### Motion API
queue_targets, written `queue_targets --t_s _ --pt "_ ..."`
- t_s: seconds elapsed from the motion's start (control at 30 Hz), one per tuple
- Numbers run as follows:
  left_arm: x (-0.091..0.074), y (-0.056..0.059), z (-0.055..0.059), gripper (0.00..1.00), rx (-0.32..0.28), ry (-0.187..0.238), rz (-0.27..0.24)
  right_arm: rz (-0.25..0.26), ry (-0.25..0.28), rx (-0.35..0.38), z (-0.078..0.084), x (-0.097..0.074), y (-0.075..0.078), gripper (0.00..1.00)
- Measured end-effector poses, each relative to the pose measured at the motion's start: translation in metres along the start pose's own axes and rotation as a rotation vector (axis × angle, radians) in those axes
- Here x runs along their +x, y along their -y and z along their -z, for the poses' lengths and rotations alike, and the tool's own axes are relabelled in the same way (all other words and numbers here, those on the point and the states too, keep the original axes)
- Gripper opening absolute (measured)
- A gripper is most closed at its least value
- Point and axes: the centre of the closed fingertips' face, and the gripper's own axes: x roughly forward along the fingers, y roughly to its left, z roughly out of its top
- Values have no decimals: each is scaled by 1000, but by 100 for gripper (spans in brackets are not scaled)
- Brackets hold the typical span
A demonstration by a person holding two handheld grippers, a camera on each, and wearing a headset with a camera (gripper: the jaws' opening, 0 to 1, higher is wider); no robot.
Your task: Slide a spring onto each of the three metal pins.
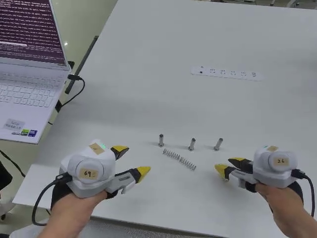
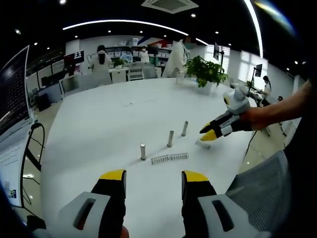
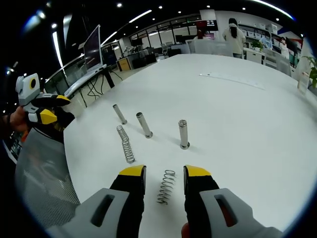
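Yellow-tipped right gripper (image 3: 165, 171) is straddling a spring (image 3: 167, 187), jaws apart, likely needing a gentle mid-coil pinch, while the left gripper (image 2: 153, 175) is hovering, jaws likewise spread, near 3 pins (image 3: 144, 125).

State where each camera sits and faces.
Head view: on the headset, looking down at the pins; left gripper, right gripper and forearms show.
Left gripper view: on the left gripper, facing the pins; its fingers show.
Right gripper view: on the right gripper, facing the pins from the right; its fingers show.
All three share the pins and a spring.
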Motion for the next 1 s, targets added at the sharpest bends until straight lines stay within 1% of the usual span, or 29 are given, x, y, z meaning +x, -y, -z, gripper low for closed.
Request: queue_targets --t_s 0.07,0.13,0.3,0.37,0.53,0.73,0.83,0.93,1.0 --pt "-3 -1 -2 39 -7 6 -7 23 11 31 -1 4 6 28" --pt "-5 -1 -2 39 -8 9 -12 34 22 54 -3 7 10 27" --pt "-13 -3 -2 39 -11 15 -29 57 23 74 -3 17 17 25" --pt "-15 -4 0 39 -1 9 -36 62 24 78 -4 20 18 24" --pt "-18 -5 1 39 -12 9 -48 69 19 88 -4 30 18 23" --pt "-22 -7 -1 39 -23 17 -60 92 17 86 -5 39 22 23" --pt "-23 -8 0 39 -24 16 -64 99 22 82 -7 43 25 22" --pt "-25 -10 1 39 -7 8 -70 107 27 76 -11 46 31 21" --pt "-26 -11 2 39 -9 5 -72 108 29 69 -13 47 30 21"
